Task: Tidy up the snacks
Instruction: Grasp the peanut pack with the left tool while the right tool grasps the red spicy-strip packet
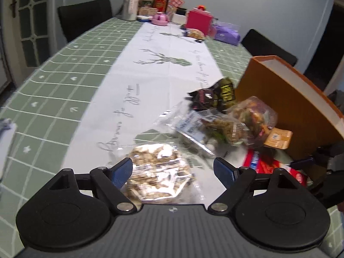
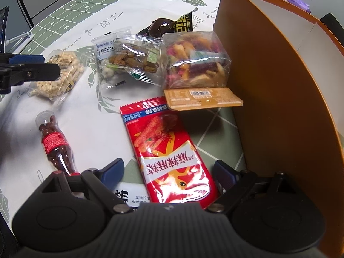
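The left gripper (image 1: 173, 171) is held low over the table (image 1: 64, 81), jaws spread wide around, but not closed on, a clear bag of puffed-grain bars (image 1: 154, 169) on the white runner; the right gripper (image 2: 169, 172) is likewise spread open over a red snack packet (image 2: 165, 150) printed with Chinese characters. An orange box (image 2: 279, 107) stands upright just right of the packet, walling off that side, while bare runner lies open to the left. Nearby lie a small bottle of brown candies (image 2: 54, 143), a clear pack of mixed colored chips (image 2: 193, 60) with a barcoded tan card, and a black wrapper marked "YANGJI" (image 2: 182, 24).
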The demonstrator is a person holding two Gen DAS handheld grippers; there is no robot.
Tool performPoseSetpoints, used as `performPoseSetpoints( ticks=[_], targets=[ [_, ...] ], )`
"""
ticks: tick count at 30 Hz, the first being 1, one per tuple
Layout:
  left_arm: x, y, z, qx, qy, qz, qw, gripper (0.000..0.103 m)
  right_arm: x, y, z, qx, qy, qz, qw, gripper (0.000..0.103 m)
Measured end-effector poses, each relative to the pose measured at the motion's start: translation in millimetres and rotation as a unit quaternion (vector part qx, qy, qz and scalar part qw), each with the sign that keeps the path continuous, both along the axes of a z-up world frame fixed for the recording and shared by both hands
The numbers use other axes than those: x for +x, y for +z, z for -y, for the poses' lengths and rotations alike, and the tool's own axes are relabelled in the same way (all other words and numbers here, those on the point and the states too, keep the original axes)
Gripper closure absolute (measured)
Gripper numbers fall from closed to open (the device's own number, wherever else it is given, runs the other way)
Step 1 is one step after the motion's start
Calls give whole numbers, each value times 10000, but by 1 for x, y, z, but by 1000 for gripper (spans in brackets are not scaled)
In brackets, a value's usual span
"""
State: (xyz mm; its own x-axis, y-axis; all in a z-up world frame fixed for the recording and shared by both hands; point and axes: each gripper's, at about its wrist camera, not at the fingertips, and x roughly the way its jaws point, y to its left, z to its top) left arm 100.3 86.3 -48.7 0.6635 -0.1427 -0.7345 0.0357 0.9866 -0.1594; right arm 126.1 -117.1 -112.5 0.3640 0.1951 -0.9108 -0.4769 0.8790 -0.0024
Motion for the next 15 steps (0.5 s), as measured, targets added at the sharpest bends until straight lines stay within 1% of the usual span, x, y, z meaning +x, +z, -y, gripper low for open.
performPoseSetpoints(
  ticks=[2, 4, 7, 8, 9, 10, 11, 13, 15],
  targets=[
    [-2, 1, -1, 168, 178, 53, 9997, 3, -1, 0, 0, 5, 9, -4, 10000, 15],
    [0, -3, -1, 239, 221, 6, 9995, 3, -1, 0, 0, 3, 8, -6, 10000, 15],
    [10, -20, 2, 292, 170, -328, 9989, 3, -2, 0, -1, -15, 17, 2, 10000, 15],
    [12, -29, 4, 304, 135, -447, 9984, 0, -2, 0, -1, -16, 22, 1, 10000, 15],
    [12, -35, 5, 207, 105, -454, 9987, 0, -2, 0, -1, -17, 27, 1, 10000, 15],
    [11, -38, 7, 252, 32, -387, 9989, 0, -3, 0, -1, -18, 29, 2, 10000, 15],
    [10, -38, 12, 394, 1, -352, 9986, 0, -3, 0, -1, -18, 29, 5, 10000, 15],
    [11, -38, 16, 485, -88, -377, 9981, 0, -3, 0, 0, -3, 23, -2, 10000, 15],
    [12, -39, 23, 715, -203, -409, 9964, 0, -3, -1, 0, 7, 17, -12, 10000, 15]
  ],
)
